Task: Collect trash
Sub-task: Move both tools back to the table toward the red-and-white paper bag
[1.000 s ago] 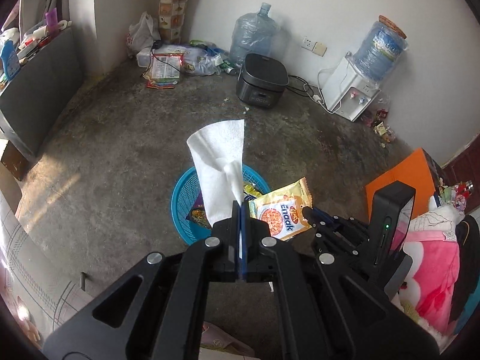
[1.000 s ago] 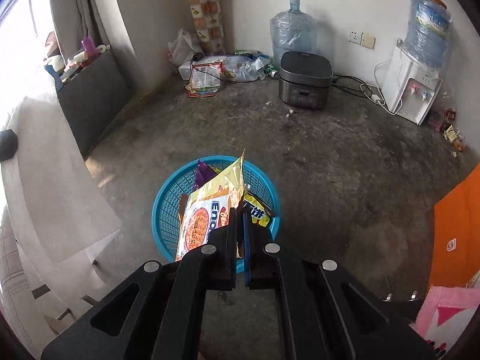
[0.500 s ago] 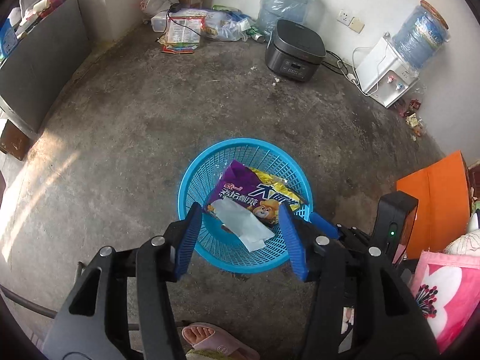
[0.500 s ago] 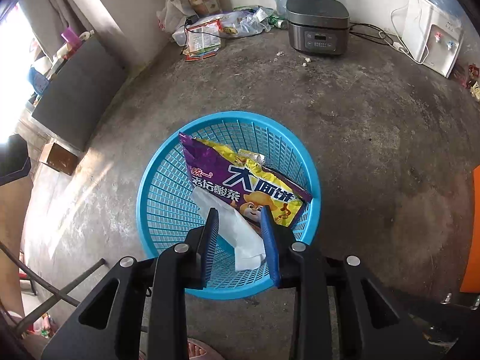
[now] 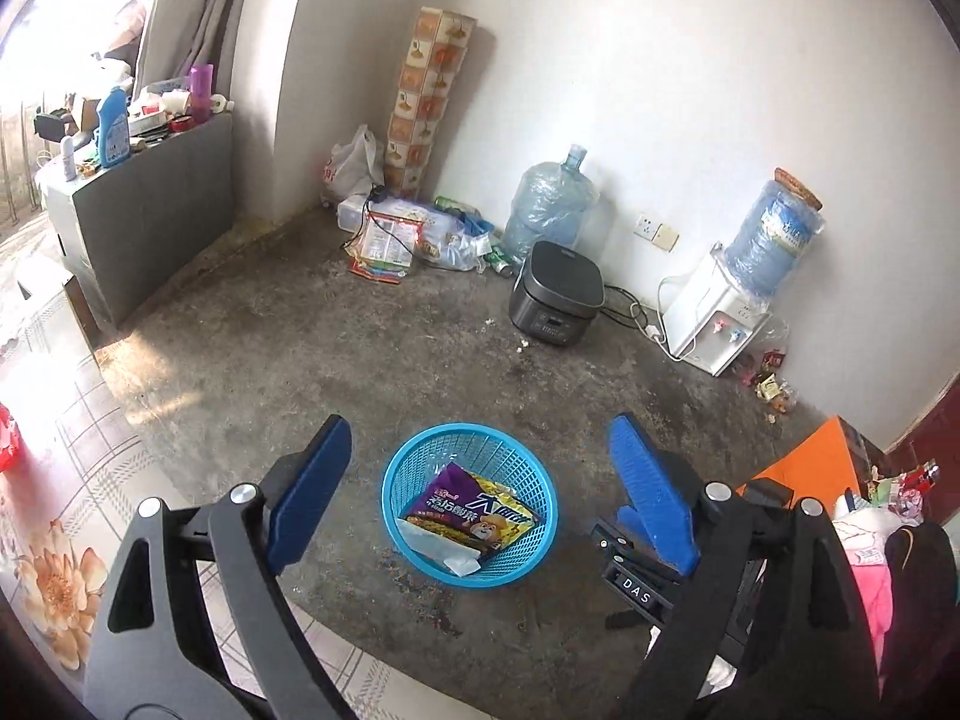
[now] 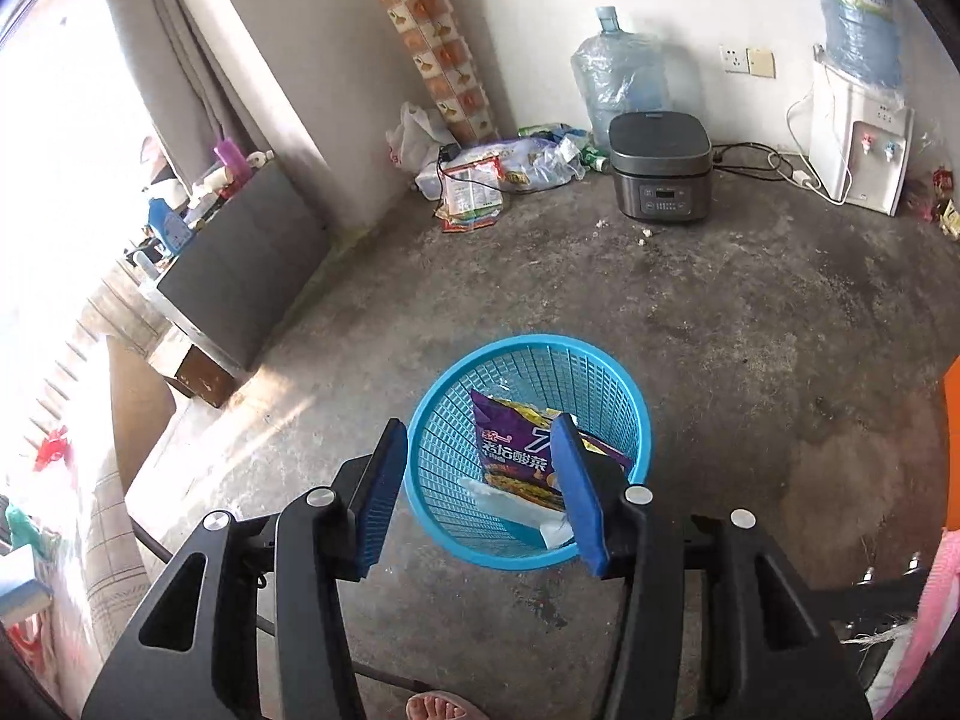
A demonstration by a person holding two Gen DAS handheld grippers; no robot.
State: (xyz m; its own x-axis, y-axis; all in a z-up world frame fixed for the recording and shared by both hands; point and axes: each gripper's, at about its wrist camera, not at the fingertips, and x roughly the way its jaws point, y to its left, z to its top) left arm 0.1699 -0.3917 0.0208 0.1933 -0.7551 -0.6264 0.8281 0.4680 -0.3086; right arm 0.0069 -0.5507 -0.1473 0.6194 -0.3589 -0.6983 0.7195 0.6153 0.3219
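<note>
We've got both grippers, left gripper (image 5: 474, 498) and right gripper (image 6: 480, 486), jaws opening and empty over the blue basket (image 5: 396, 474); wrappers (image 5: 468, 513) sit inside, so hands are free.

My right gripper's right finger (image 6: 579, 495) covers part of the purple snack bag (image 6: 513, 453) and the tissue (image 6: 510, 504) in the basket (image 6: 456, 414), so I can't read the full print. Yellow wrapper (image 5: 510, 513) mostly buried under the bag. Foot (image 6: 441, 708) cut off at the bottom edge. Small wrappers by the dispenser (image 5: 771, 381) too small to tell. Window side blown out, counter (image 5: 150, 204) items unclear.
</note>
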